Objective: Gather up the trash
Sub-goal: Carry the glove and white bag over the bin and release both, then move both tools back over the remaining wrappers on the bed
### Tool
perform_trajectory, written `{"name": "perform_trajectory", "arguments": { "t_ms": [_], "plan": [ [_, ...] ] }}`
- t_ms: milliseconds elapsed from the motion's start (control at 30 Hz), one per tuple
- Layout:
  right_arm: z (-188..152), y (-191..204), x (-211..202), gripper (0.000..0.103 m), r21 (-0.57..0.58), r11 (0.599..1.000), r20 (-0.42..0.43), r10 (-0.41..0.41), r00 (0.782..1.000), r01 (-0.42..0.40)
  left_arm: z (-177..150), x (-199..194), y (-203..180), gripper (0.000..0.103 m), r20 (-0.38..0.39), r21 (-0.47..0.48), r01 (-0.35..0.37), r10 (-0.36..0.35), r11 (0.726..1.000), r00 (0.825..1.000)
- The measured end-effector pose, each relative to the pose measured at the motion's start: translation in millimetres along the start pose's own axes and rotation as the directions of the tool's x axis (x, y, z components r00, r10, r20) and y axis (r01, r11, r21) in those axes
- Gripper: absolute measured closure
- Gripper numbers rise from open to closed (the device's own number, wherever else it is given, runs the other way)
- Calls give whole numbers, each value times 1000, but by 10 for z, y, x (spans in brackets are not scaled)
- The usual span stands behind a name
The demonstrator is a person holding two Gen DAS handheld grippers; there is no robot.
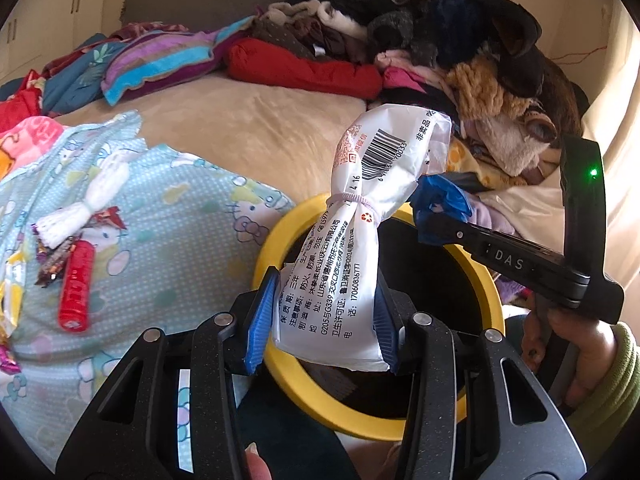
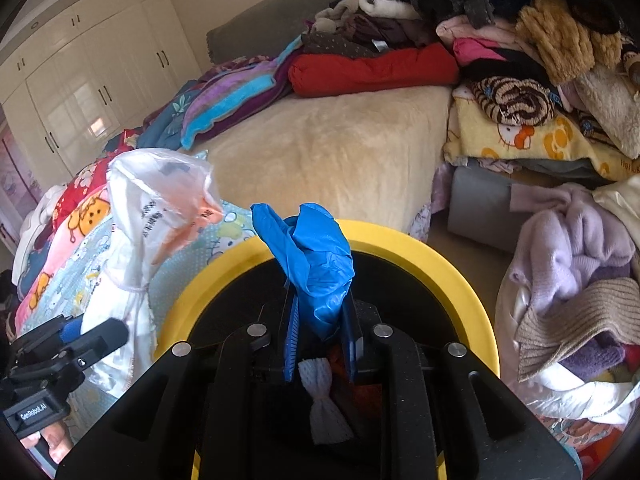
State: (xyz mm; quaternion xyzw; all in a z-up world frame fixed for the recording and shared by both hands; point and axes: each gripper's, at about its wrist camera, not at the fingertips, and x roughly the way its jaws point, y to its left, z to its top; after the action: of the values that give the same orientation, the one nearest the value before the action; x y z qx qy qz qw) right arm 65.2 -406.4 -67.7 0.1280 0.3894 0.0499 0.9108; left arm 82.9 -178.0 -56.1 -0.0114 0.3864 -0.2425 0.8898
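Observation:
My left gripper (image 1: 324, 320) is shut on a white tissue wrapper (image 1: 360, 216) tied with a band, held upright over the yellow-rimmed black bin (image 1: 280, 364). My right gripper (image 2: 320, 332) is shut on a crumpled blue plastic bag (image 2: 312, 260) above the same bin (image 2: 440, 256); it shows in the left wrist view (image 1: 440, 204) at the right. Inside the bin lies a white tied net piece (image 2: 324, 404). On the light blue cartoon sheet (image 1: 168, 208) lie a red tube (image 1: 76, 288), a white tied net (image 1: 84, 208) and candy wrappers (image 1: 52, 260).
A beige blanket (image 2: 340, 152) covers the middle of the bed. Piled clothes (image 1: 420, 40) and folded blankets fill the far side and right. White wardrobes (image 2: 80, 76) stand at the left. A lilac knit heap (image 2: 572, 248) lies right of the bin.

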Motion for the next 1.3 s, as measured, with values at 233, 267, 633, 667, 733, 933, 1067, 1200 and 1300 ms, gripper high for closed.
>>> {"name": "perform_trajectory", "arguments": {
  "t_ms": [233,267,633,667,733,933,1067,1200,1300],
  "plan": [
    [-9,-108,27,71,36,999,-11,8,1000,-7,7,185,-28,61,-33,-7,12,-12,1000,999],
    [-4,-126,20,53,45,999,-7,8,1000,-8,11,184,-21,57,-29,-11,13,-14,1000,999],
    [45,-133,-88,29,80,997,39,4,999,-7,45,-32,124,11,63,-61,-29,33,998,998],
    [48,-117,-98,29,77,997,42,6,999,-9,44,-48,132,11,66,-62,-33,37,998,997],
    [60,-69,-134,29,66,998,56,9,998,-12,42,-76,147,11,72,-65,-35,40,997,997],
    [94,62,-208,29,39,999,78,18,997,-21,51,-189,179,11,106,-58,-59,65,997,992],
    [113,158,-256,28,17,1000,90,23,996,-25,48,-269,175,11,129,-53,-70,76,996,989],
    [122,250,-296,28,-2,1000,98,30,995,-30,62,-322,208,11,146,-60,-75,83,995,986],
    [119,311,-318,28,-16,999,102,35,994,-34,66,-364,250,11,157,-70,-82,92,994,983]
  ]
}}
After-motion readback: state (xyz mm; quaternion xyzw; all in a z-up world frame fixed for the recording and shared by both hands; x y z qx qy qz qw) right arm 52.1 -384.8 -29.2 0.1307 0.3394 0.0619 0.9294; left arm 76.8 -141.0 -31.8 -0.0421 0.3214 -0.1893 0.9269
